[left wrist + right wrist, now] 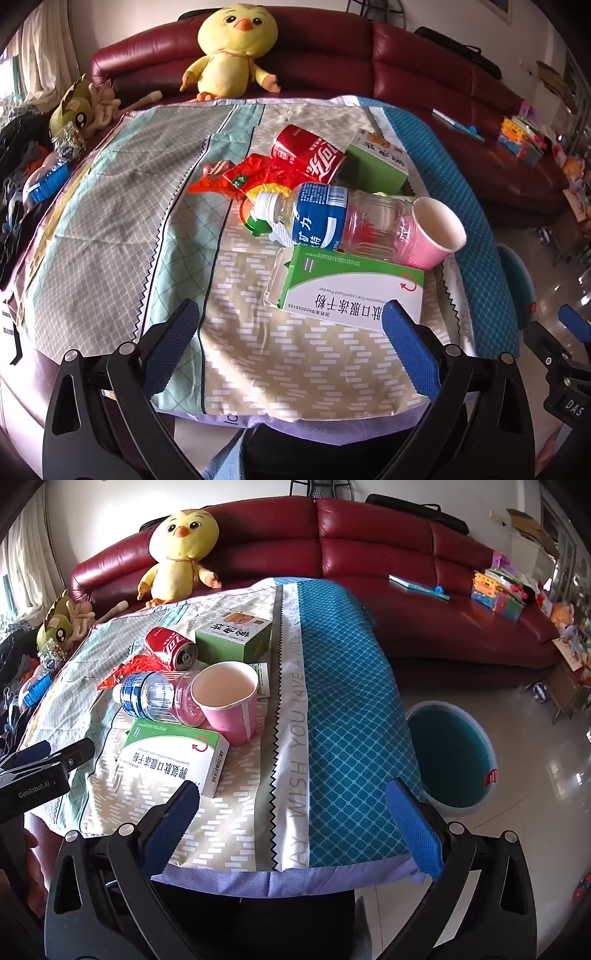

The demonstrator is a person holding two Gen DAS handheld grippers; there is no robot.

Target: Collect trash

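A pile of trash lay toward the far right of a cloth-covered surface (258, 834): a red Coca-Cola can (308, 153) on its side, a clear bottle (332, 218) with a blue label, a pink paper cup (231, 703), a crumpled red wrapper (243, 177), a green box (232, 635) and, nearest the front edge, a green-and-white box (351, 291) reading "Oral Lyophilized Powder". The cloth's printed band read "WISH YOU". Left tongs (291, 336) and right tongs (295, 816) stood wide apart, empty, above the front edge. Behind sat a red sofa (388, 539) with a yellow chick plush (181, 550); a teal bin (452, 757) stood on the floor
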